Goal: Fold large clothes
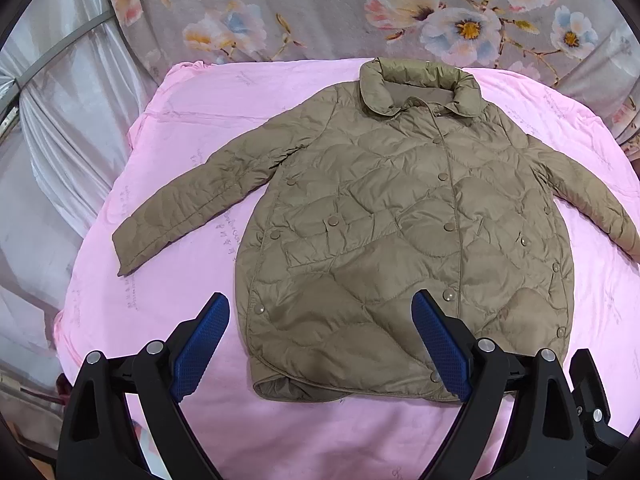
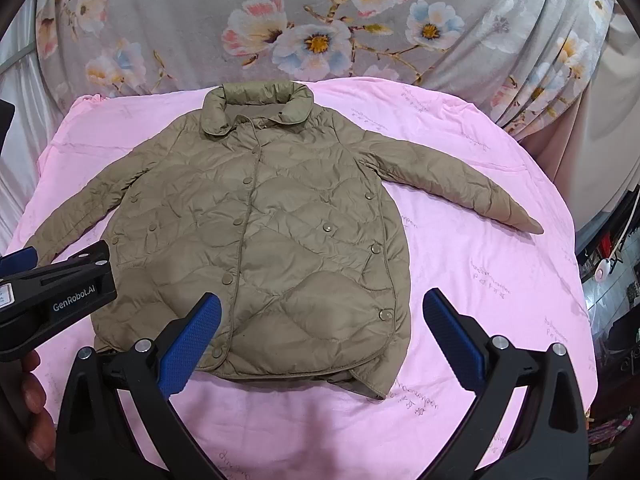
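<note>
Quilted jacket (image 1: 404,216) lies flat, buttoned, untouched; left gripper (image 1: 320,312) and right gripper (image 2: 322,312) both hover released, so pinching each outspread sleeve's cuff first seems advisable.

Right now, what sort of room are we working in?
Most likely a bedroom. The jacket lies spread on a pink sheet over what looks like a bed, with flowered bedding bunched behind it and a pale curtain hanging at the left.

Black grippers with blue textured fingers (image 1: 202,344), silver screws and white "GenRobot.AI" lettering.
</note>
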Available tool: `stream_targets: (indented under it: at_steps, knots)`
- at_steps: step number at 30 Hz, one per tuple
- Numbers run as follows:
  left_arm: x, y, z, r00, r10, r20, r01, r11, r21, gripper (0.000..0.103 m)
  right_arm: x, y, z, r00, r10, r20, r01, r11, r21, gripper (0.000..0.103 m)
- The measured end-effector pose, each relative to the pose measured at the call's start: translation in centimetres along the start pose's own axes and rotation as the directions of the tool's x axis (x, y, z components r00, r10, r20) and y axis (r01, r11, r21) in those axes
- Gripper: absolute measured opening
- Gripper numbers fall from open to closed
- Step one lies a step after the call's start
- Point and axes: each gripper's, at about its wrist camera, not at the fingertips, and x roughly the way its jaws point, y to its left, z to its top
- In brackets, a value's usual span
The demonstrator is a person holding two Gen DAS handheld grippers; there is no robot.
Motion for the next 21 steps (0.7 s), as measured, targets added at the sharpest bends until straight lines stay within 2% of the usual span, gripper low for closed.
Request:
stream_targets:
  at_steps: [21]
  knots:
    - [1.8, -0.2, 0.7, 1.000, 0.002, -0.009, -0.002, 1.000, 0.002, 0.090, 0.8, 0.2, 0.1, 1.000, -0.001, -0.008, 0.001, 1.000, -0.002, 0.098]
